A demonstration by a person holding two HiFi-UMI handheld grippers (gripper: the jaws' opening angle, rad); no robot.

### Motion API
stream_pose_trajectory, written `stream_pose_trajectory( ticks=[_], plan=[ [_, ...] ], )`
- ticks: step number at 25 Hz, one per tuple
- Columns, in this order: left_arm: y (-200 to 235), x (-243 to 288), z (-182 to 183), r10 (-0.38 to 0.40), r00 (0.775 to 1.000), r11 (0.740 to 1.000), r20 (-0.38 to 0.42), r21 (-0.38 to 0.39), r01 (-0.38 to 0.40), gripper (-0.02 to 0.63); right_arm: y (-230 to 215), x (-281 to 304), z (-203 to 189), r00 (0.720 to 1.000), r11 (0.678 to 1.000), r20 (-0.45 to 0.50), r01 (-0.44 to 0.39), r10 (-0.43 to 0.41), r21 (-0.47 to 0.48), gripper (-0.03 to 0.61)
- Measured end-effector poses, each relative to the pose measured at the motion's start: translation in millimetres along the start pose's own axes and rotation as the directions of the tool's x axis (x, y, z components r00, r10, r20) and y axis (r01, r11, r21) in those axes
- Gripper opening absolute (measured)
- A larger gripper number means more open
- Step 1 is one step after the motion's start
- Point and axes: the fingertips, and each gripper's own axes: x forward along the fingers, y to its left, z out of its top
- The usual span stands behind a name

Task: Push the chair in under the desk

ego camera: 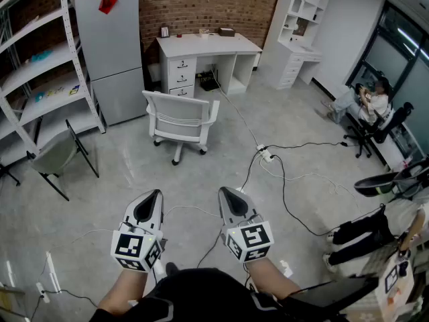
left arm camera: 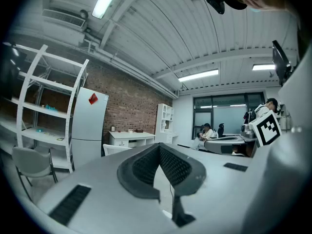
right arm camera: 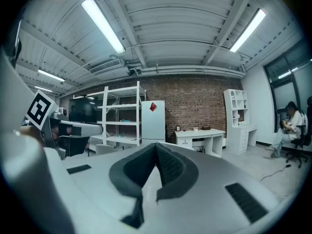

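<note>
A white swivel chair (ego camera: 179,118) stands on the grey floor, pulled out from the white desk (ego camera: 204,45) at the brick wall, its back toward me. My left gripper (ego camera: 155,196) and right gripper (ego camera: 225,193) are held side by side low in the head view, well short of the chair. Both are shut with nothing between the jaws. In the left gripper view the closed left gripper (left arm camera: 158,148) points toward the desk (left arm camera: 130,136) and the chair (left arm camera: 115,149). The right gripper (right arm camera: 156,148) also faces the desk (right arm camera: 201,134) in its own view.
A grey fridge (ego camera: 110,45) and a white shelf rack (ego camera: 40,66) stand left of the desk. A grey folding chair (ego camera: 57,154) sits at the left. Cables and a power strip (ego camera: 267,155) cross the floor on the right. A seated person (ego camera: 372,102) is at far right.
</note>
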Motion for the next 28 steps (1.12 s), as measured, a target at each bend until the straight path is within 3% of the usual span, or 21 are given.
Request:
stream_pose_trajectory(
  ticks=[14,28],
  plan=[
    [5.1,-8.5,-2.9,-0.021,1.0,1.0,0.002,0.02,0.021,0.006,7.1,8.3,4.1,0.999,1.0,0.03,0.024,-0.024,-0.001,0.006],
    [67.0,-31.8,-10.9,-0.056,0.998,0.998,0.003,0.013,0.056,0.006,56.8,38.7,-3.5,0.999,0.998,-0.009,0.041,-0.042,-0.037,0.006]
  ],
)
